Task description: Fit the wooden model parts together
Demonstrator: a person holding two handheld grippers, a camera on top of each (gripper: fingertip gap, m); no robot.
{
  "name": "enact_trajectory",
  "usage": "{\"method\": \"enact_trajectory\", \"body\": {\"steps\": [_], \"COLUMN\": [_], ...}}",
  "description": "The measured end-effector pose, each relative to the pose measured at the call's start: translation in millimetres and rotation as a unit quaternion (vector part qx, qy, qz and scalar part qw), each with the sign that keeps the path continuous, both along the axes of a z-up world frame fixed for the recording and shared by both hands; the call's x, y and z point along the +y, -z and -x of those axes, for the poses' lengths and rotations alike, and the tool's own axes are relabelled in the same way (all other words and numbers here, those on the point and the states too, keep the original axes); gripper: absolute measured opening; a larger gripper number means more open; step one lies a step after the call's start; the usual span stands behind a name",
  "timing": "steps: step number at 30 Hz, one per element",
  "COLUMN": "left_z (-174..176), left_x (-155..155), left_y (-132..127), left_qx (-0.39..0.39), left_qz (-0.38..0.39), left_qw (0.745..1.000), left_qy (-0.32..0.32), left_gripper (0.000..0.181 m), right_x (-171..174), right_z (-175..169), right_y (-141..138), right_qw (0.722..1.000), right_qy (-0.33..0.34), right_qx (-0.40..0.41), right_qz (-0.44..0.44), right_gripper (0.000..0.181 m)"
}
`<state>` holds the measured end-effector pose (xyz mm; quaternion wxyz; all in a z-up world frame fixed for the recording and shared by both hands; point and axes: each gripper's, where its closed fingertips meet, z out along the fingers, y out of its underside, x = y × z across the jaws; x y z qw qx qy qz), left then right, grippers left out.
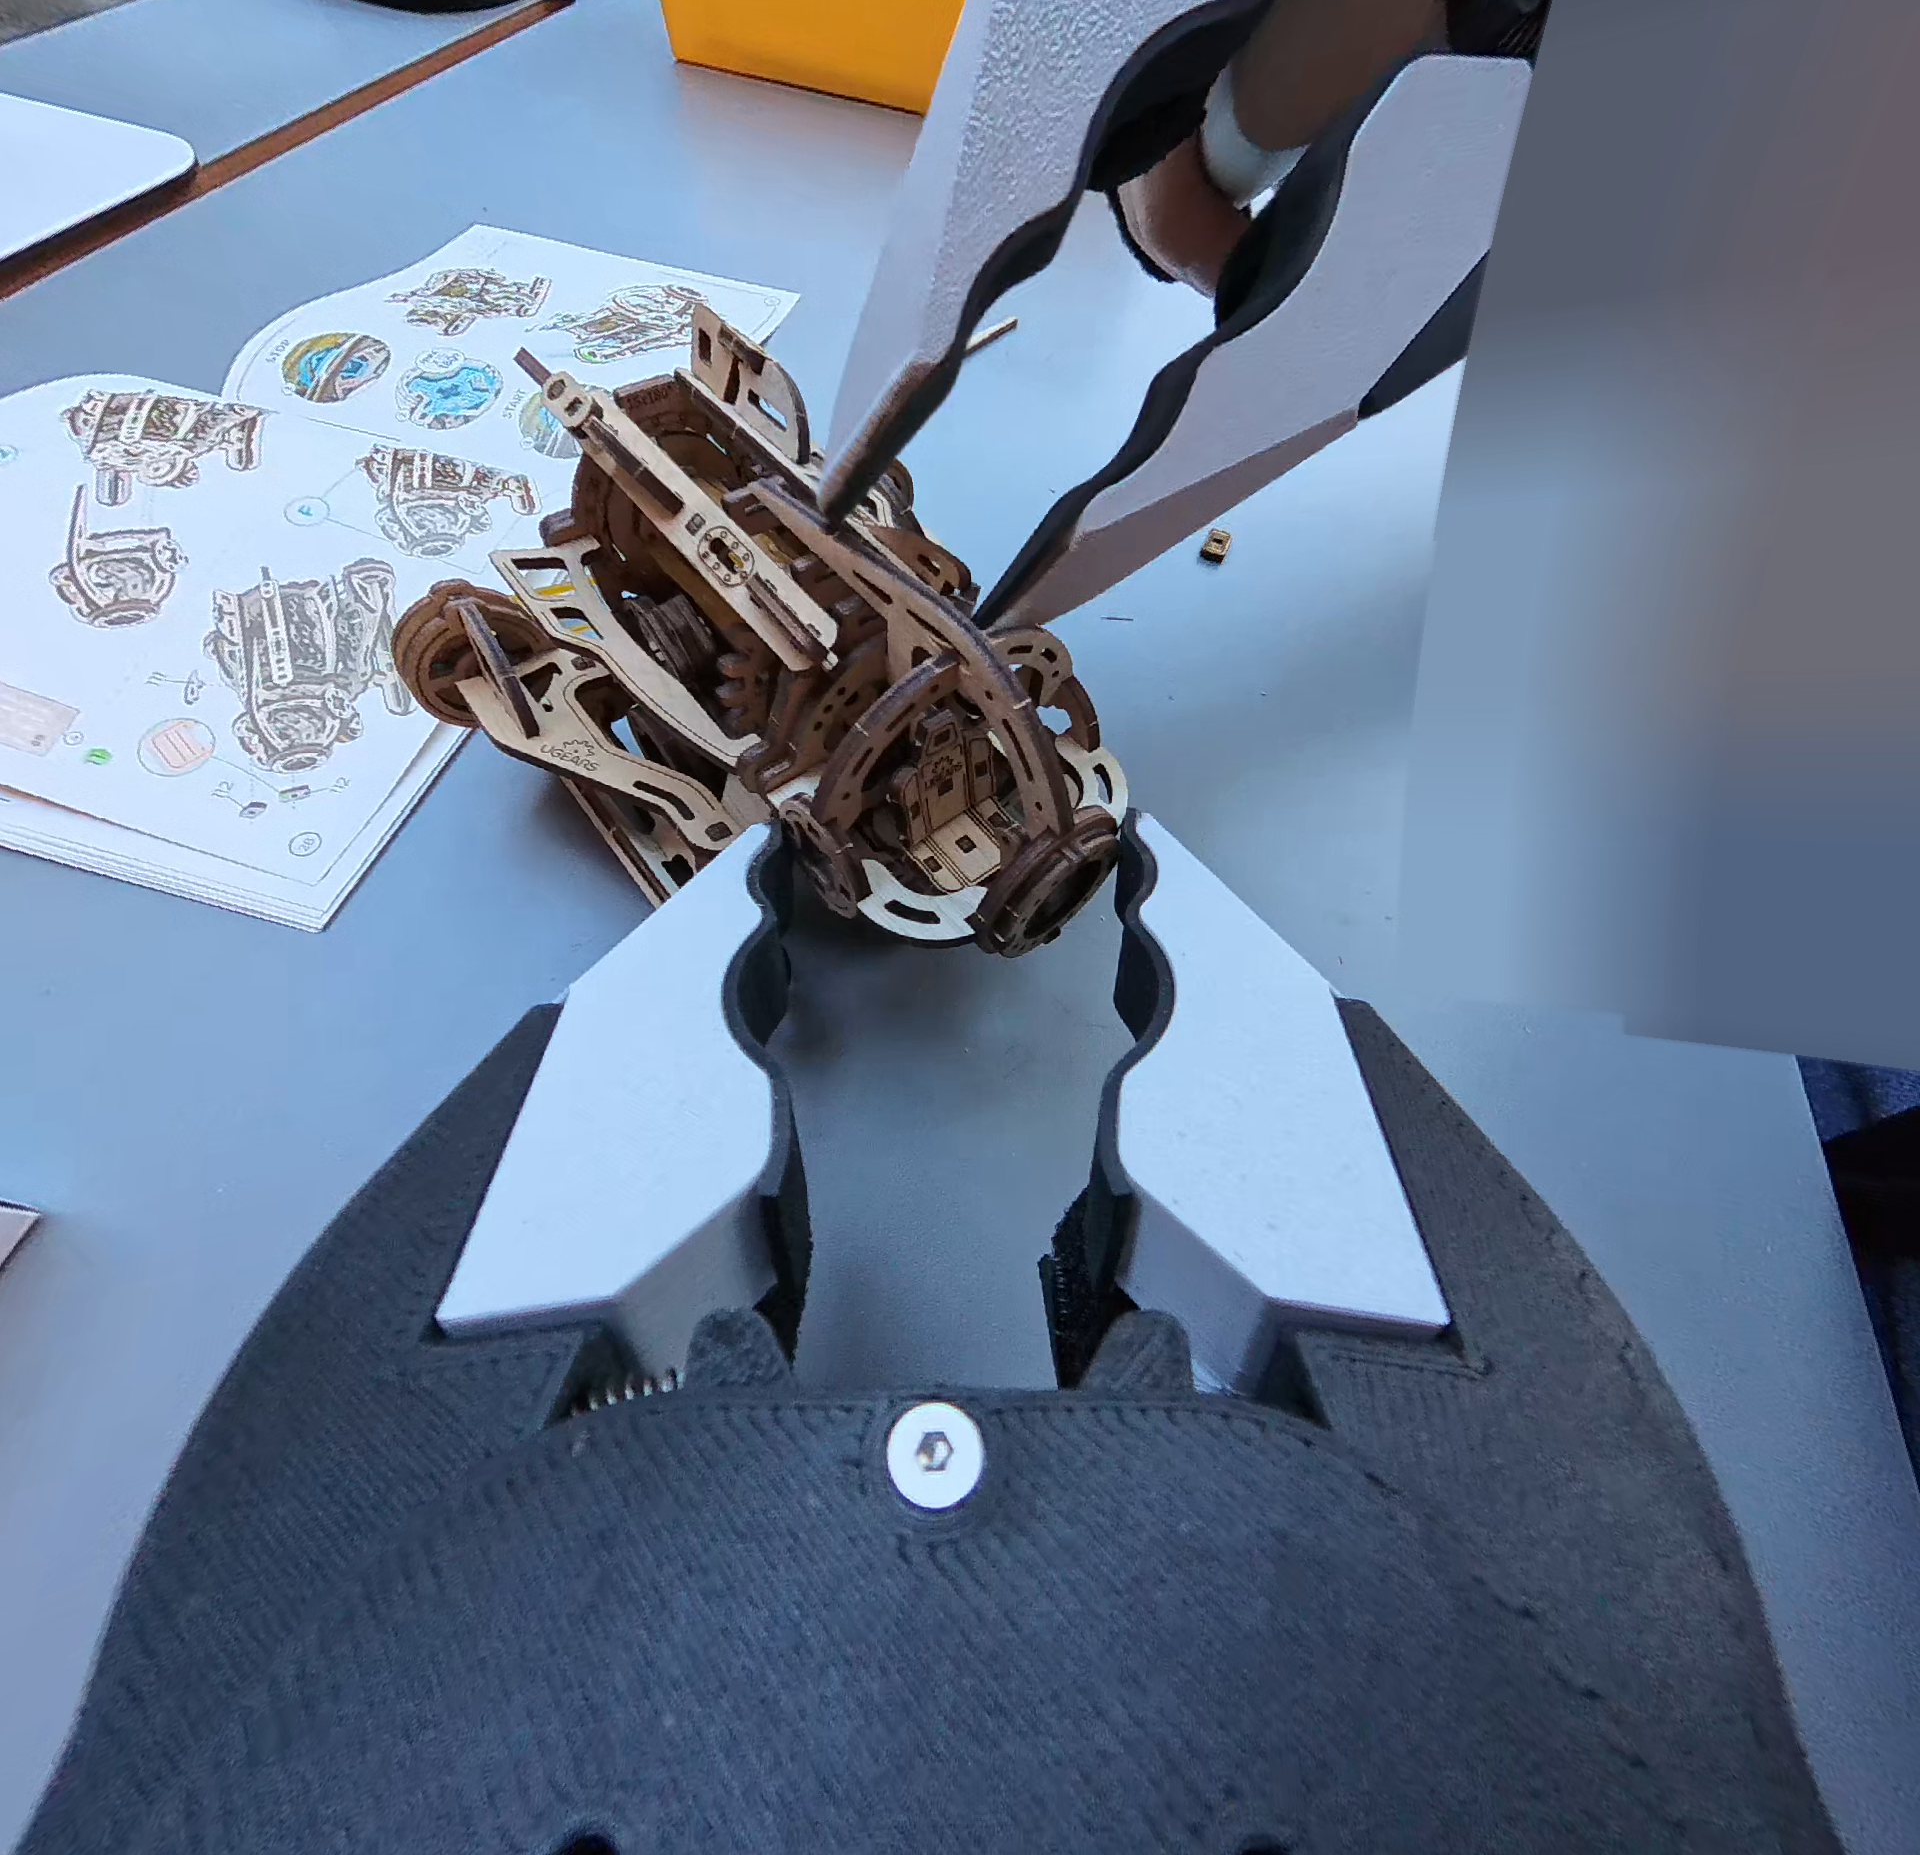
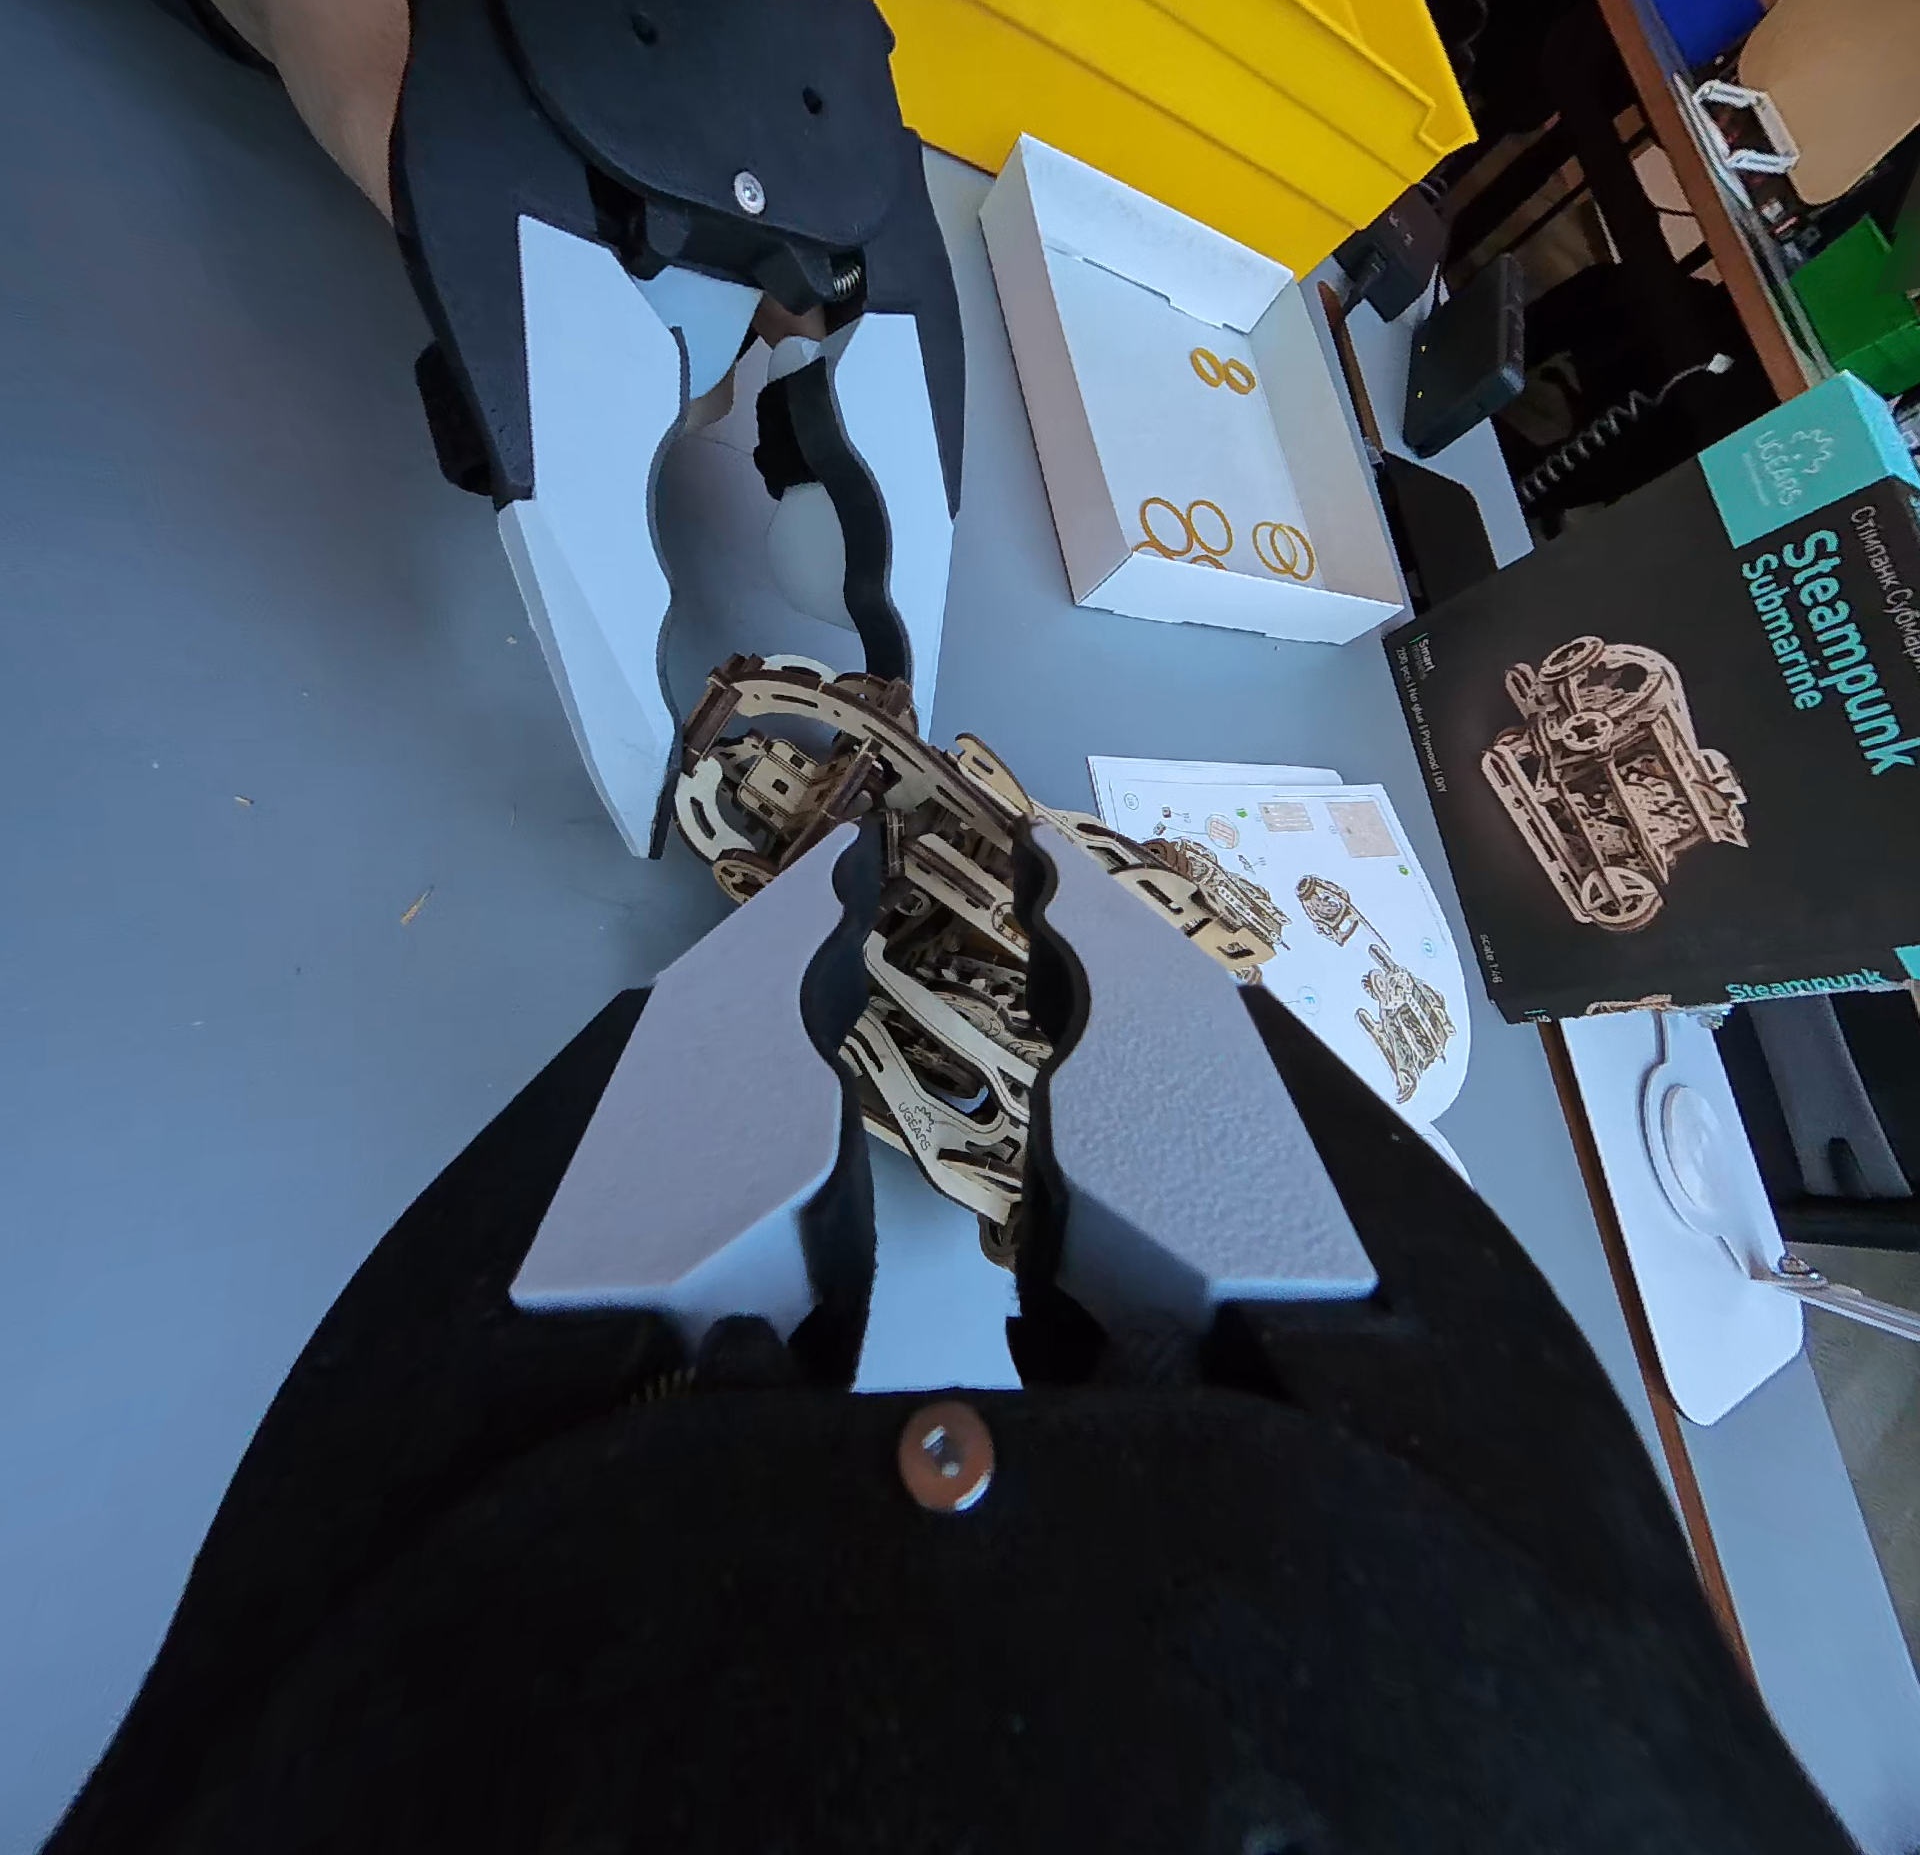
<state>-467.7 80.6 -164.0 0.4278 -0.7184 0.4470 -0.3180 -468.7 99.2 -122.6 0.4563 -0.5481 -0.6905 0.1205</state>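
A partly built wooden model (image 1: 748,642) of brown and pale plywood lies tilted on the grey table (image 1: 312,1078). My left gripper (image 1: 951,839) is shut on its round front end, one fingertip on each side. It also shows in the right wrist view (image 2: 774,756). My right gripper (image 2: 940,844) comes down from the upper right in the left wrist view (image 1: 907,562). Its jaws stand partly apart, both tips touching the curved dark strip (image 1: 935,621) along the model's top. The model's middle (image 2: 935,974) shows between its fingers.
An open instruction booklet (image 1: 260,610) lies left of the model. A yellow bin (image 1: 821,18) stands behind. A white box tray with yellow rings (image 2: 1174,434) and the dark kit box (image 2: 1662,745) lie beyond. A small loose wooden bit (image 1: 1214,545) lies nearby. My hands' fingertips stand some 5 cm from each other.
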Motion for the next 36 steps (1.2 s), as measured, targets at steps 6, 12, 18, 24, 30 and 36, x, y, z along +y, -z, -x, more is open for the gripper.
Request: {"method": "enact_trajectory", "body": {"steps": [6, 12, 18, 24, 30, 36], "left_z": [0, 0, 0, 0, 0, 0], "left_x": [0, 0, 0, 0, -1, -2], "left_y": [0, 0, 0, 0, 0, -1], "left_qx": [0.0, 0.0, 0.0, 0.0, -0.001, -0.005], "left_qz": [0.001, 0.001, 0.003, 0.002, 0.002, 0.005], "left_qw": [1.0, 1.0, 1.0, 1.0, 1.0, 1.0], "left_qy": [0.0, 0.0, 0.001, 0.002, 0.003, 0.007], "left_gripper": [0.061, 0.061, 0.061, 0.061, 0.061, 0.061], "right_x": [-8, -11, -11, -14, -16, -15], "right_z": [1, 2, 2, 2, 0, -5], "right_y": [2, 1, 3, 4, 2, -2], "right_qw": [1.0, 0.998, 0.997, 0.995, 0.99, 0.983], "right_qy": [-0.027, -0.049, -0.056, -0.056, -0.042, -0.027], "right_qx": [-0.003, -0.019, -0.059, -0.059, -0.031, 0.001], "right_qz": [-0.014, -0.044, 0.001, 0.063, 0.131, 0.18], "right_gripper": [0.008, 0.003, 0.002, 0.0, 0.002, 0.001]}}
